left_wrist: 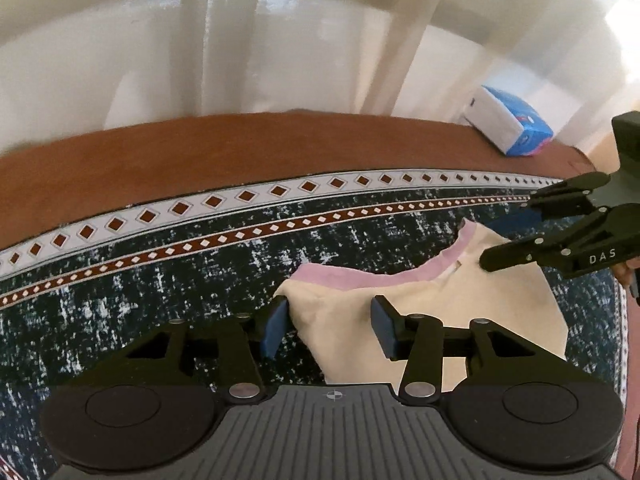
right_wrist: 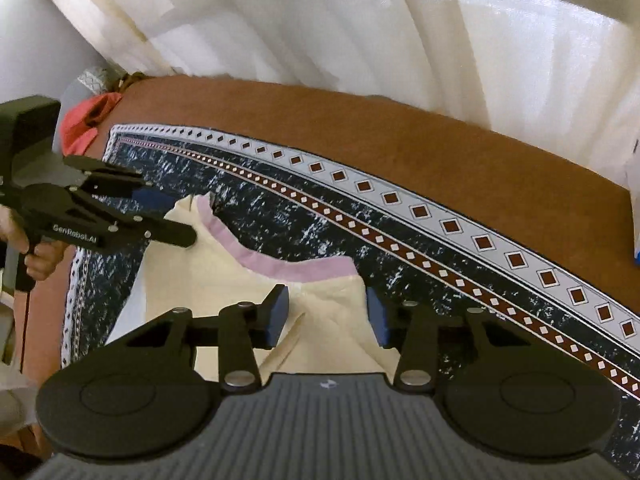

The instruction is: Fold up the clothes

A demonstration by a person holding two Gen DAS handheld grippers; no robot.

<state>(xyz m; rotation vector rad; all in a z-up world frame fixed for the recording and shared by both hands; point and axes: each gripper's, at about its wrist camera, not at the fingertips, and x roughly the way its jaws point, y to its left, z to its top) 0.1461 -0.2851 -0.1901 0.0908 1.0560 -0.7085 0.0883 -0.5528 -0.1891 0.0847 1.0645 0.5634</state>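
A cream top [left_wrist: 440, 304] with a pink neckline [left_wrist: 400, 278] lies flat on a dark blue speckled cover [left_wrist: 160, 300]. My left gripper [left_wrist: 328, 326] is open and straddles one shoulder of the top, its blue pads [left_wrist: 276, 328] on either side of the cloth without pinching it. My right gripper [right_wrist: 326, 314] is open in the same way over the other shoulder of the top [right_wrist: 224, 280]. Each gripper also shows from the side in the other's view: the right gripper [left_wrist: 508, 232] and the left gripper [right_wrist: 168, 216], both tilted down at the neckline's ends.
The cover has a white border with brown diamonds [left_wrist: 248, 196] and lies on a brown surface [left_wrist: 200, 152]. A blue and white tissue pack [left_wrist: 508, 124] sits at the far right edge. White curtains [right_wrist: 360, 20] hang behind. A red cloth [right_wrist: 86, 120] lies at the far left corner.
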